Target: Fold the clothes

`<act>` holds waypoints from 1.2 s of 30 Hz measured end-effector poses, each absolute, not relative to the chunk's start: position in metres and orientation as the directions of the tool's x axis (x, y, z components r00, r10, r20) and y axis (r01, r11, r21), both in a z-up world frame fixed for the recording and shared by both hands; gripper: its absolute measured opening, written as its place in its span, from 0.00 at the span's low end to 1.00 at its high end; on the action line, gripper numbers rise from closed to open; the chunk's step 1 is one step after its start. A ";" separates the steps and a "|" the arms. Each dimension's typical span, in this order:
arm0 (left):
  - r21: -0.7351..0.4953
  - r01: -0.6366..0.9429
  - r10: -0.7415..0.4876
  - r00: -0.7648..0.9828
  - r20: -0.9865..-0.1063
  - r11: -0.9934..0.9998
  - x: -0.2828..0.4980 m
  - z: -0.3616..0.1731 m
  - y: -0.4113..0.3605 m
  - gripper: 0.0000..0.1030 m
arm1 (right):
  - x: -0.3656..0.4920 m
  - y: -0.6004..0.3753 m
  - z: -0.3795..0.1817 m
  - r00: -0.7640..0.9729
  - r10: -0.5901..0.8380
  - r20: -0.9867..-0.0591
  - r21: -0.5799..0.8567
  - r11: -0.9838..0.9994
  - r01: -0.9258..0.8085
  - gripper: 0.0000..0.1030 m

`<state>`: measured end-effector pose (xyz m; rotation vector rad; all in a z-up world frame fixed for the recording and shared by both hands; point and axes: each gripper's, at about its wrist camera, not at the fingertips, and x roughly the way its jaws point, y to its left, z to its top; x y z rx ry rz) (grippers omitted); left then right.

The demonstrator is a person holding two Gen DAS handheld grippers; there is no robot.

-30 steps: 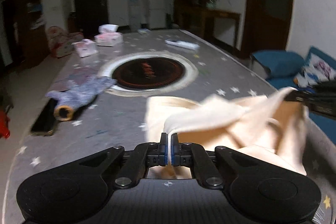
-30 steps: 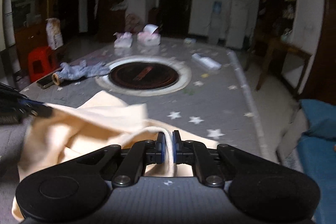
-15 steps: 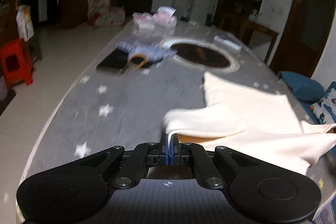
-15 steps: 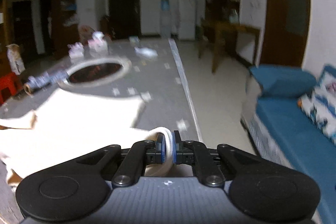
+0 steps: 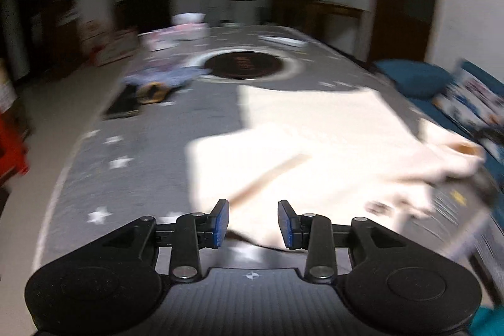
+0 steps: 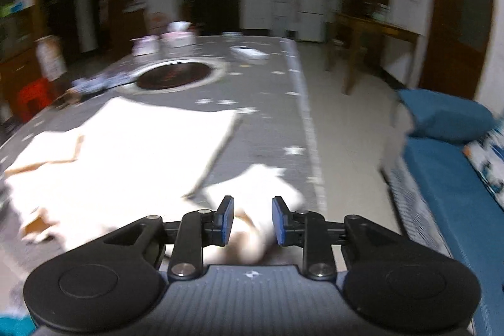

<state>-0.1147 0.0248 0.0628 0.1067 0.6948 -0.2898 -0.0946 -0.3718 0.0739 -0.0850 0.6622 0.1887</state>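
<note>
A cream garment (image 5: 315, 140) lies spread on the grey star-patterned table (image 5: 141, 147), one sleeve folded in on the left. My left gripper (image 5: 253, 224) hangs over the garment's near edge, its jaws opening; cloth lies below the gap but the pads do not press on it. In the right wrist view the same cream garment (image 6: 141, 147) fills the left half of the table. My right gripper (image 6: 253, 221) is over the right sleeve (image 6: 261, 188), jaws opening, the sleeve end bunched loosely between the blue pads without being pinched. Both views are blurred.
A dark round inset (image 5: 249, 65) sits in the table's middle. A bluish cloth with a roll (image 5: 157, 84) and a dark flat object (image 5: 121, 109) lie at the left. Tissue packs (image 6: 163, 41) stand at the far end. A blue sofa (image 6: 447, 153) runs along the right.
Both grippers were shut on garment corners and carried them outward, spreading the garment flat. Now both have opened and let go of the cloth, which rests on the table.
</note>
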 end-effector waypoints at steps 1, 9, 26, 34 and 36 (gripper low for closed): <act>0.001 0.336 -0.256 0.720 -0.644 0.942 -0.119 0.062 0.016 0.36 | -0.097 -0.365 0.076 0.770 0.171 -0.615 -0.027 0.971 -0.238 0.25; 0.003 0.497 -0.372 0.655 -0.658 0.868 -0.126 0.043 -0.037 0.41 | -0.116 -0.311 0.086 0.715 0.359 -0.600 -0.057 0.872 -0.486 0.24; 0.012 0.525 -0.380 0.631 -0.677 0.851 -0.113 0.024 -0.047 0.26 | -0.101 -0.250 0.026 0.547 0.414 -0.728 -0.010 0.791 -0.612 0.12; -0.026 0.586 -0.453 0.597 -0.662 0.810 -0.124 0.041 -0.030 0.13 | -0.112 -0.261 0.043 0.472 0.489 -0.734 0.076 0.749 -0.658 0.03; -0.031 0.612 -0.468 0.569 -0.677 0.790 -0.127 0.039 -0.027 0.14 | -0.123 -0.262 0.052 0.420 0.519 -0.745 0.091 0.701 -0.707 0.03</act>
